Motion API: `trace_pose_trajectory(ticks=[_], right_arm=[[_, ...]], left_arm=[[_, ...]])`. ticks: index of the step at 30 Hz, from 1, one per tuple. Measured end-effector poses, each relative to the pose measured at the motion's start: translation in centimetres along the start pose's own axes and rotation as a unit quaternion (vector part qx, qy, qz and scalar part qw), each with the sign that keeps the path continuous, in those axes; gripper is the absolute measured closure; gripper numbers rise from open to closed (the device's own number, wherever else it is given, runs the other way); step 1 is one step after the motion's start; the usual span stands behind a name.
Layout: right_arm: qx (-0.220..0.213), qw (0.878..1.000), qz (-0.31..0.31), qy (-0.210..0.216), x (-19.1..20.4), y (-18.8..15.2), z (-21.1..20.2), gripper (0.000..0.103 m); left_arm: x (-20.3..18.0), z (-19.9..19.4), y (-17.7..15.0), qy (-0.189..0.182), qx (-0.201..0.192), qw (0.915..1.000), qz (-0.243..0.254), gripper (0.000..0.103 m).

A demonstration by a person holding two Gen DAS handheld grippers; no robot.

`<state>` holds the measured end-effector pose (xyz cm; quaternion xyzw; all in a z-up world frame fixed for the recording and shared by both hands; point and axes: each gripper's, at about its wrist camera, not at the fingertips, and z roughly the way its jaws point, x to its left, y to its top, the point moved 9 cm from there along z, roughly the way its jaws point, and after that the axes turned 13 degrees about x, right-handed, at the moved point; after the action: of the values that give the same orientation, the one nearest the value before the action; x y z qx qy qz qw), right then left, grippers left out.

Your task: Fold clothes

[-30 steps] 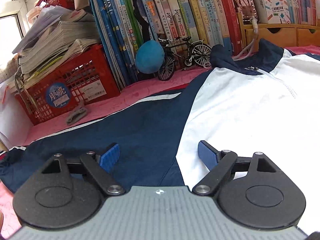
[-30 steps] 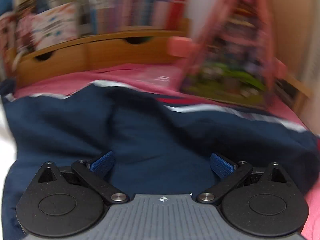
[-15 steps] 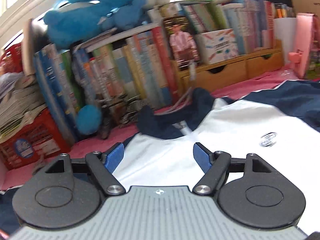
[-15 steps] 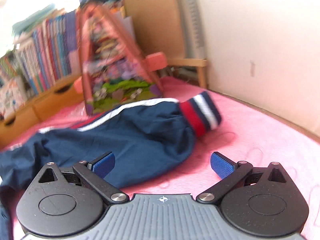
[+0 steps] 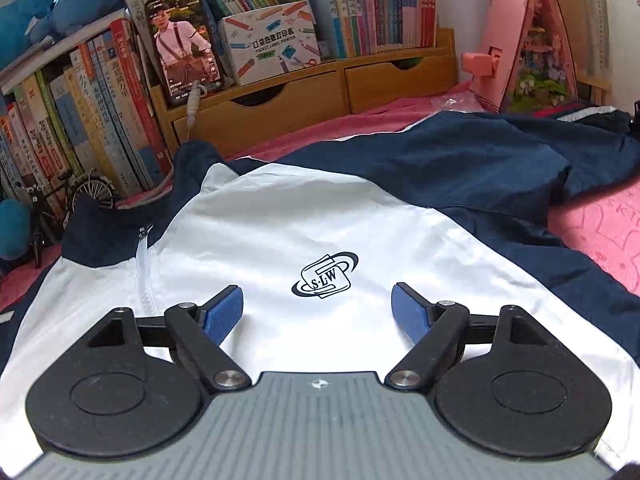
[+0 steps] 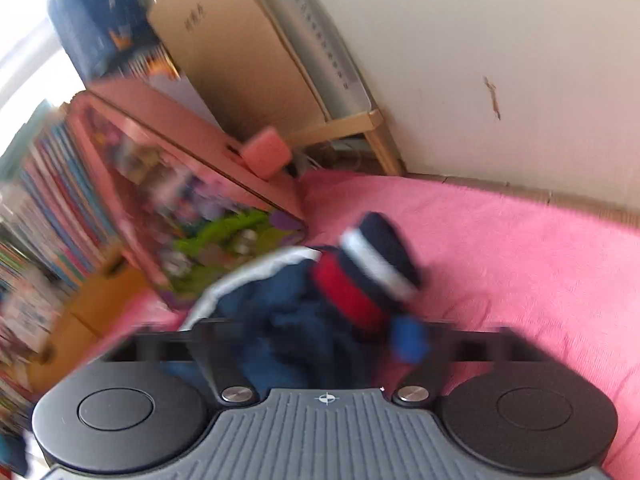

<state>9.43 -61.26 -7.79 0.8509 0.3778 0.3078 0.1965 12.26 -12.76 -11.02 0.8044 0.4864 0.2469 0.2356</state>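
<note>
The right gripper is going in on the sleeve end of the track jacket, and its jaws have just been closing with navy sleeve fabric bunched between them; the view is smeared, but the blue pad is sitting tight against the cloth just behind the red, white and navy striped cuff, so it is reading as clamped on the sleeve. The cuff is poking out just ahead of the fingertips, lying on the pink bedspread. By my reading this is the sleeve-fold step getting under way, with the jacket spread flat, front up. Next up, as I judge it, the right hand is needing to carry that sleeve across onto the white chest panel without dragging the body along.

The left gripper is hanging released over the white chest, jaws wide and gripping nothing, the printed S·L·W crest lying just ahead, between the two fingers. The zip is running off to its left, the navy sleeve stretching away ahead and to its right toward the pink dollhouse box
</note>
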Motion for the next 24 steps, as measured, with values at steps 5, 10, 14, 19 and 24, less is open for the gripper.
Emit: trace_pose_trajectory(ticks=[5, 10, 14, 19, 24], right_arm=[[-0.219, 0.938, -0.222, -0.152, 3.6, 4.9, -5.5, 0.073], [-0.199, 0.854, -0.352, -0.327, 3.7, 5.5, -2.7, 0.013], [-0.166, 0.869, -0.351, -0.306, 3.4, 2.5, -2.8, 0.004], [-0.130, 0.918, -0.357, -0.116, 9.2, -3.0, -6.5, 0.001], [-0.038, 0.906, -0.411, 0.091, 20.6, -11.0, -9.6, 0.000]], left_arm=[[-0.1, 0.3, 0.2, -0.015, 0.004, 0.9996, -0.025, 0.016], [-0.2, 0.2, 0.3, -0.021, 0.006, 0.9994, -0.027, 0.015], [0.2, 0.2, 0.2, -0.035, 0.011, 0.9986, -0.039, 0.015], [-0.7, -2.5, -2.7, -0.068, 0.019, 0.9974, -0.011, 0.015], [-1.2, -7.3, -8.1, -0.105, 0.028, 0.9938, 0.023, 0.015]])
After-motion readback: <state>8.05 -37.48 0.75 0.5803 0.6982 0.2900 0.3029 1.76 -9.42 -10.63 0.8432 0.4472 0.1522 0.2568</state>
